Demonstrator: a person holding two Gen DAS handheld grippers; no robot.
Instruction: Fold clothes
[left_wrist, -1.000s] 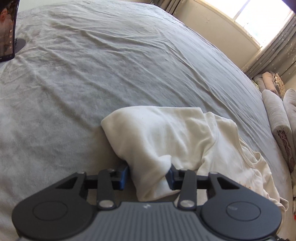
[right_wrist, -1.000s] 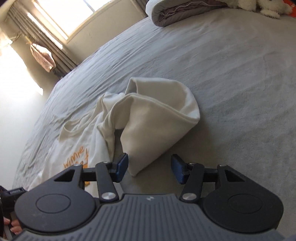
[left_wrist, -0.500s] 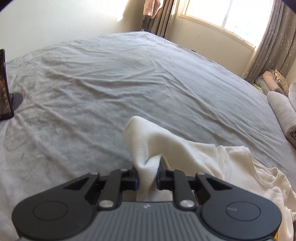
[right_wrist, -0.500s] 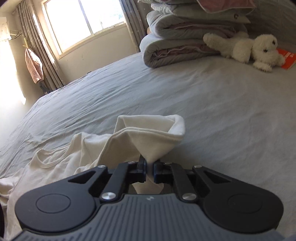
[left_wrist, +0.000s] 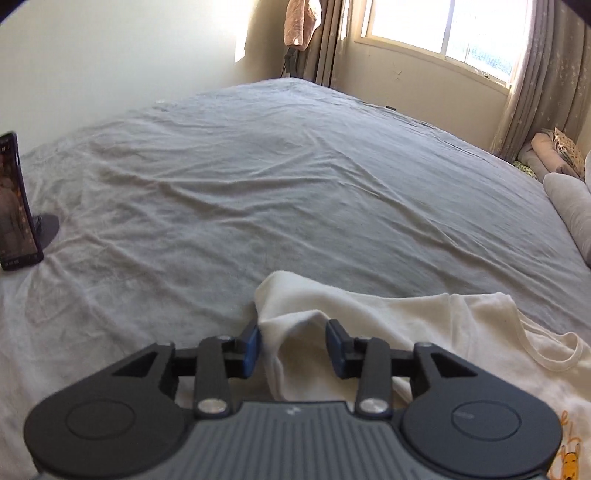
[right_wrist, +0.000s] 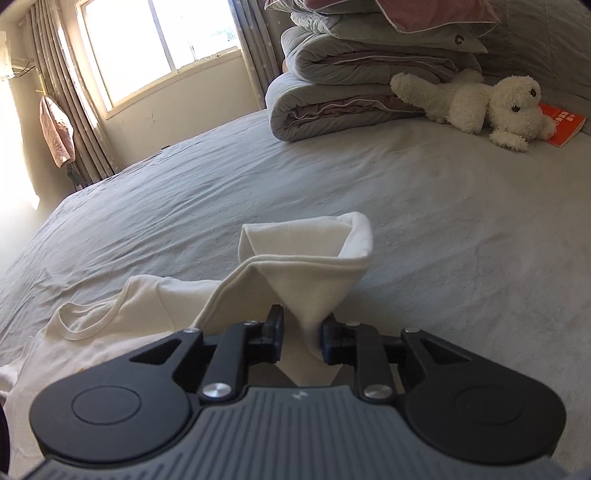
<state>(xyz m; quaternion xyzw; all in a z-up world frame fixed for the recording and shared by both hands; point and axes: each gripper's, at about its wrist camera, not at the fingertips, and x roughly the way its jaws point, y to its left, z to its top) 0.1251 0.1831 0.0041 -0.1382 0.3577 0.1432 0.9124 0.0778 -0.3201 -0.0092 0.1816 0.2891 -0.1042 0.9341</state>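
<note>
While spread over wrinkled grey bedsheet (left_wrist: 258, 192), cream cotton t-shirt (left_wrist: 461, 332) with ribbed neckline, orange print near hem. Left gripper (left_wrist: 291, 349) jaws parted, loose fold between blue pads, not pinched. Right gripper (right_wrist: 301, 338) jaws slightly apart, bunched fabric corner standing cone-shaped between them, touching right pad.

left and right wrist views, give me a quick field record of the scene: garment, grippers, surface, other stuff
garment: cream t-shirt, crumpled, neckline showing, orange print at one edge
left gripper: open, fingers either side of a raised fold
right gripper: slightly open around a bunched cone of fabric
surface: grey bedsheet, wrinkled
other: plush dog, orange book, folded duvets, phone on stand
</note>
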